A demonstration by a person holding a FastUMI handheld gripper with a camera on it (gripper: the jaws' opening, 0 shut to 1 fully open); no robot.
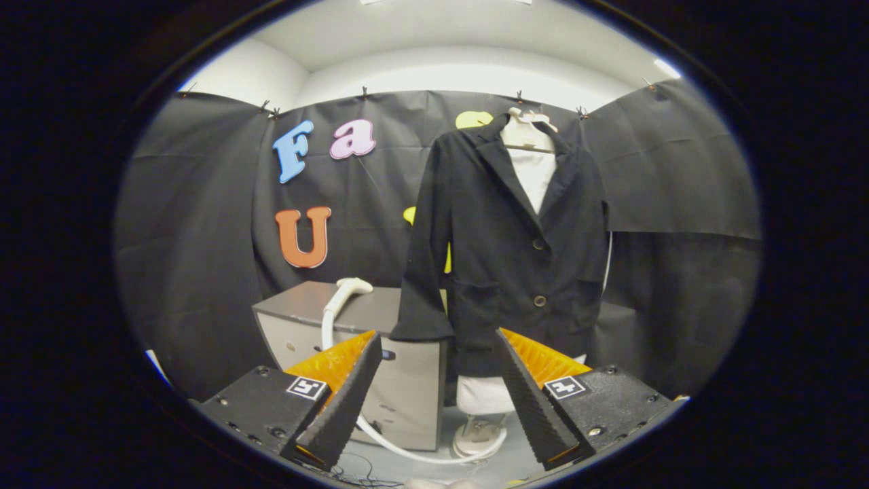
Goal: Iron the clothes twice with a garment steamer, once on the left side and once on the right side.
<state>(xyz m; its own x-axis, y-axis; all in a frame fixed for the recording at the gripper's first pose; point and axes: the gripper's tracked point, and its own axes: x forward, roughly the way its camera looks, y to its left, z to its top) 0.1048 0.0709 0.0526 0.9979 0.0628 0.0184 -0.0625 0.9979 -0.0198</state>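
Observation:
A black buttoned jacket (512,251) hangs on a white dress form (533,173), beyond my fingers and a little to the right. The white steamer head (346,291) rests on top of a grey box (380,339) to the left of the jacket, and its white hose (400,445) runs down the front of the box and curls along the floor. My gripper (436,343) is open, its fingers wide apart with nothing between them. The left finger (349,394) stands in front of the box, below the steamer head.
The dress form stands on a round white base (478,438) on the grey floor. Black cloth walls close in the booth behind and on both sides. Thin dark cables (360,472) lie on the floor near my fingers.

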